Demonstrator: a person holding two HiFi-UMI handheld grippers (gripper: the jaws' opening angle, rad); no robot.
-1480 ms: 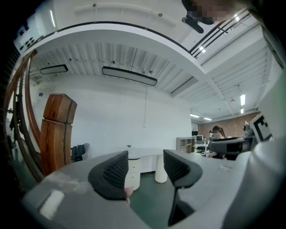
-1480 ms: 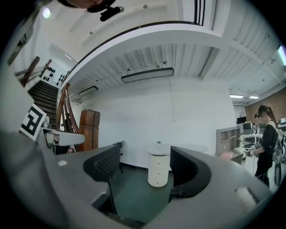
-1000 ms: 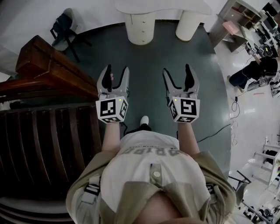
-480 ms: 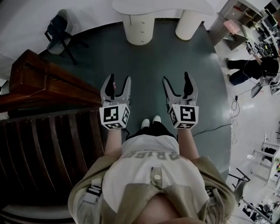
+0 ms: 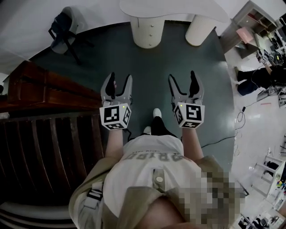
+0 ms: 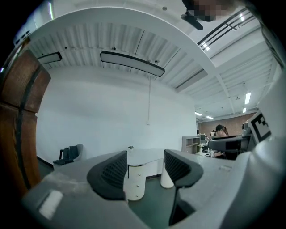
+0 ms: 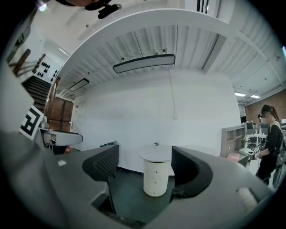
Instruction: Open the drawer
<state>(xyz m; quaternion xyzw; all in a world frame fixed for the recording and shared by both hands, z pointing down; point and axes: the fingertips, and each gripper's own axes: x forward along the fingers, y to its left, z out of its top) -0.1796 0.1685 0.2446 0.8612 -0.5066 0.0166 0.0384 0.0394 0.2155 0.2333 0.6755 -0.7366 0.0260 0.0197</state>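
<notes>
A white round cabinet (image 5: 147,31) with three stacked drawers and small knobs stands under a white tabletop (image 5: 174,8) at the far end of the green floor. It also shows ahead in the left gripper view as the cabinet (image 6: 135,181) and in the right gripper view as the cabinet (image 7: 156,177). My left gripper (image 5: 117,82) and right gripper (image 5: 185,81) are held side by side at waist height, well short of the cabinet. Both are open with nothing between their jaws. The left gripper (image 6: 144,168) and right gripper (image 7: 145,166) frame the cabinet from afar.
A dark wooden staircase rail (image 5: 49,89) runs along my left. A chair with a dark bag (image 5: 62,29) stands at the far left. A second white pedestal (image 5: 199,29) holds the tabletop. A person (image 5: 259,76) and shelves are at the right; a cable (image 5: 223,138) lies on the floor.
I have stepped forward slightly and the view shifted; a foot now shows ahead between the grippers. Both grippers stay open at the same height.
</notes>
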